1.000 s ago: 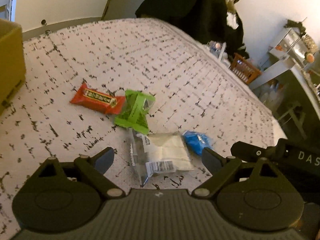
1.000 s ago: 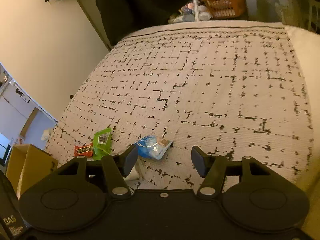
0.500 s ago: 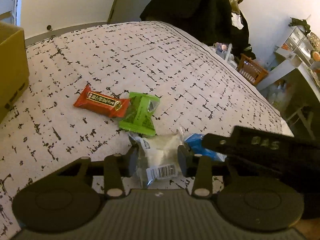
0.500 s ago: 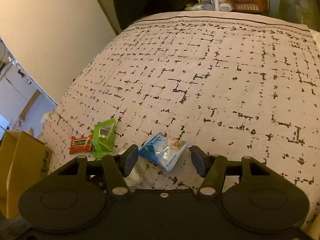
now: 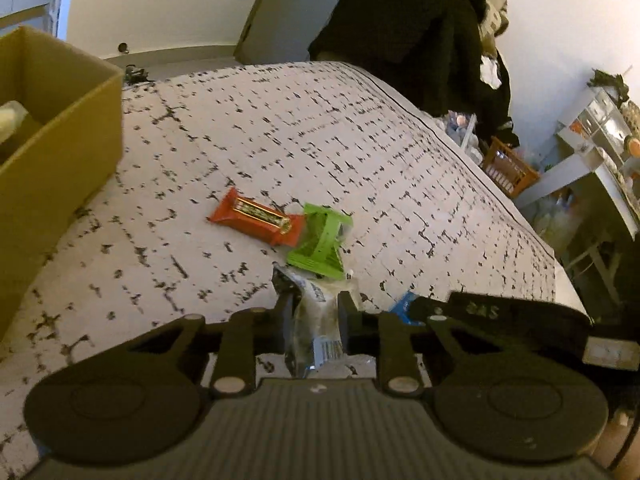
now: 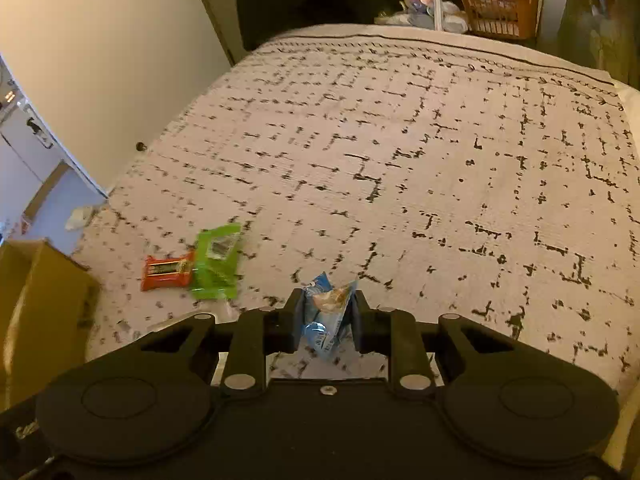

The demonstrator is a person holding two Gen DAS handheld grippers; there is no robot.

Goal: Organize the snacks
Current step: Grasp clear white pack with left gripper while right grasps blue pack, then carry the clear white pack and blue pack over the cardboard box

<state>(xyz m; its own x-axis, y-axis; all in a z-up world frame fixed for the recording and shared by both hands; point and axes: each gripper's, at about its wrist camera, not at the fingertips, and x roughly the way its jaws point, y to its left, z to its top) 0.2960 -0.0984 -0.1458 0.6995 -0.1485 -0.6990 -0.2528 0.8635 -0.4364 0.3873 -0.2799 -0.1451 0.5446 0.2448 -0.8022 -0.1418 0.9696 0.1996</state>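
My left gripper (image 5: 314, 322) is closing on a clear packet with white contents (image 5: 316, 328), and its pads press the crumpled packet from both sides. In the right wrist view my right gripper (image 6: 325, 316) is closing on a blue snack packet (image 6: 326, 320), squeezed between its pads. A red bar (image 5: 256, 222) and a green packet (image 5: 320, 246) lie side by side on the patterned bedspread (image 5: 280, 128), just beyond the left gripper. The same red bar (image 6: 166, 272) and green packet (image 6: 216, 262) sit left of the right gripper. The right gripper's black body (image 5: 500, 316) crosses the left view at lower right.
An open cardboard box (image 5: 48, 128) stands at the bed's left side; its corner (image 6: 40, 312) shows at the right view's left. An orange basket (image 6: 498, 14) and clutter sit beyond the bed's far end. Dark clothing (image 5: 412, 28) hangs there. A wall runs along the left.
Both grippers closed: the left one from wide open onto the clear white packet, the right one onto the blue packet. The left gripper lifted a little and the box came further into view.
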